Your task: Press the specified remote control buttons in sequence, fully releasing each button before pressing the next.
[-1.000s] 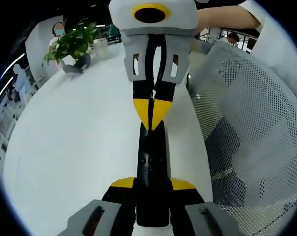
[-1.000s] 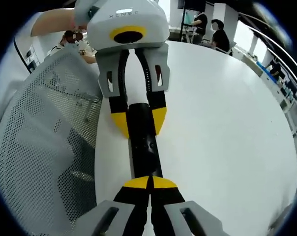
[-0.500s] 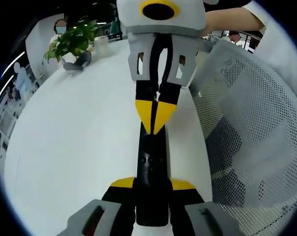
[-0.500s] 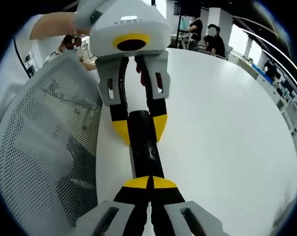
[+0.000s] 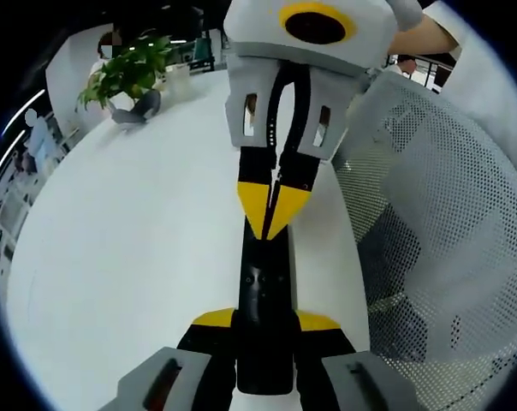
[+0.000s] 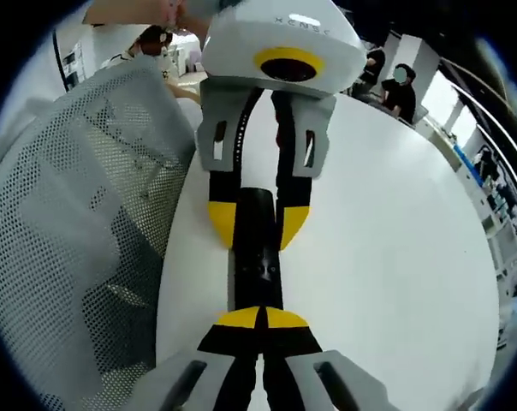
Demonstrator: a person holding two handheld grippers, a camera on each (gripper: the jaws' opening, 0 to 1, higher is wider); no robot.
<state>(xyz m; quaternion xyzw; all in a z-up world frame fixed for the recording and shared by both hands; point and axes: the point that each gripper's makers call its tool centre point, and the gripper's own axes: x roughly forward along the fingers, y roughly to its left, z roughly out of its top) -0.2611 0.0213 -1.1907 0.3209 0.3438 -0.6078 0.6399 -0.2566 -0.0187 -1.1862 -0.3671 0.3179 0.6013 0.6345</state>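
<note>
White round table (image 5: 139, 248) across both views, potted plant (image 5: 126, 73) at upper left of left gripper view, mesh chair back (image 6: 66, 214) at left of right gripper view

Black remote control (image 5: 263, 300) at centre bottom of left gripper view, clamped between left gripper (image 5: 263, 330) jaws

Right gripper (image 6: 260, 318) pinched closed, yellow tips on remote's far end; over last second shifted and tilted slightly, tips staying there, so probably mid-press, not yet released

Faint lettering on left gripper's housing, unreadable

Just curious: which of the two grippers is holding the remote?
The left gripper: its jaws stand either side of the remote. The right gripper is shut, tips over it.
</note>
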